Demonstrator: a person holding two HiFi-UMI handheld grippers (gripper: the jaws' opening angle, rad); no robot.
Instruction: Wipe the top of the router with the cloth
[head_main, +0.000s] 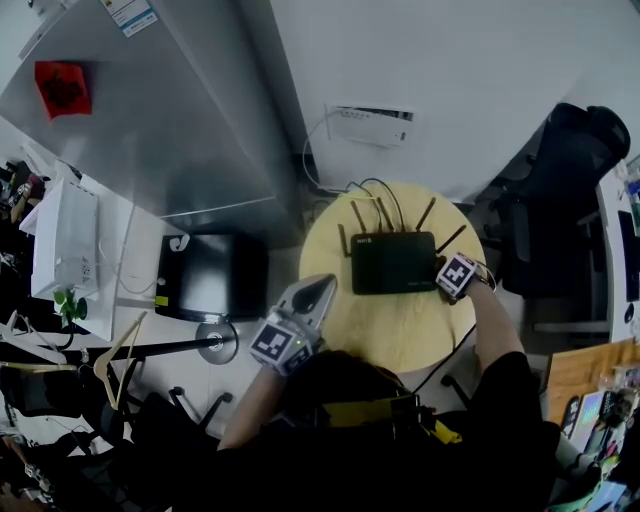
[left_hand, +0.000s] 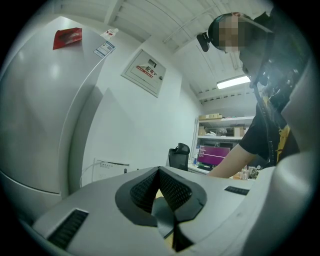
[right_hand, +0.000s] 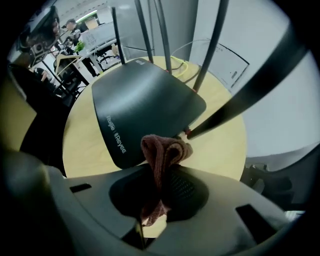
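Cloth (right_hand: 162, 155) in right hand-held gripper (right_hand: 161, 187), at router (right_hand: 145, 105) edge.

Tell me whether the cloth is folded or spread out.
Folded: the cloth is bunched into a doubled loop, pinched in the right gripper near the router.

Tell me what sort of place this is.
Probably an office or lab workroom: a black office chair, wall shelves above a lit monitor, and a router on a small round table.
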